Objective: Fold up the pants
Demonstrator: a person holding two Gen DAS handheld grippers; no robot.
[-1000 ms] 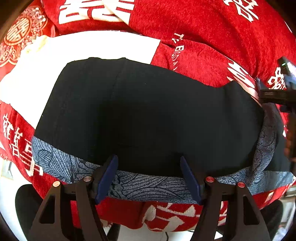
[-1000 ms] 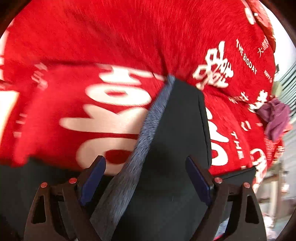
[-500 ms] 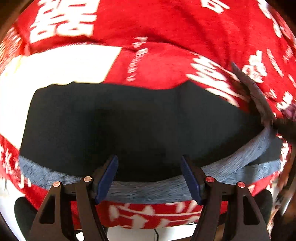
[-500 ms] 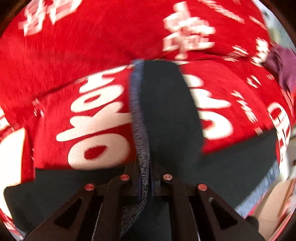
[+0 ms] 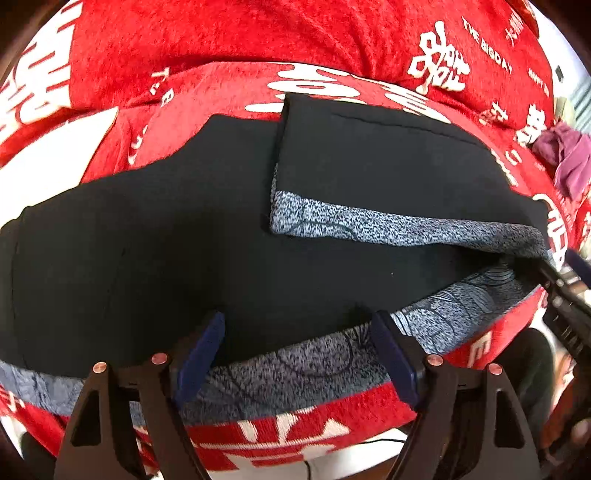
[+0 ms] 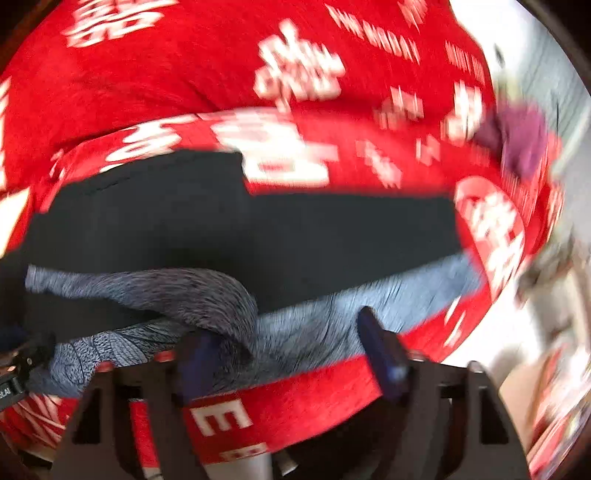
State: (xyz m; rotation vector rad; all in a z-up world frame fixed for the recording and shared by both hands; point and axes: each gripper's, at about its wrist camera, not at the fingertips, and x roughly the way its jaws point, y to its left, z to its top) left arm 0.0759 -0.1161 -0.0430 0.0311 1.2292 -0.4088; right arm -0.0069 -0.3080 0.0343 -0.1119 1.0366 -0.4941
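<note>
Black pants point(image 5: 184, 240) with a grey patterned side stripe point(image 5: 295, 373) lie across a red blanket point(image 5: 258, 33). One leg end point(image 5: 388, 162) is folded back on top of the rest, its stripe facing up. My left gripper point(image 5: 297, 321) hovers over the near stripe edge with its jaws opening and nothing pinched. In the blurred right wrist view, my right gripper point(image 6: 284, 328) is also opening. A raised loop of stripe fabric point(image 6: 218, 299) lies by its left finger, no longer pressed. In the left wrist view the right gripper point(image 5: 565, 280) shows at the fold's right end.
The red blanket point(image 6: 184, 81) with white lettering covers the whole surface. A purple cloth point(image 5: 565, 158) lies at the far right, also blurred in the right wrist view as the purple cloth point(image 6: 521, 144). The blanket's near edge point(image 5: 295, 435) drops off just below the pants. A white patch point(image 5: 44, 162) shows at the left.
The right gripper shut on the leg end, carried it over onto the pants, then opened and let it go. The left gripper slid along the pants' near edge and widened slightly.
</note>
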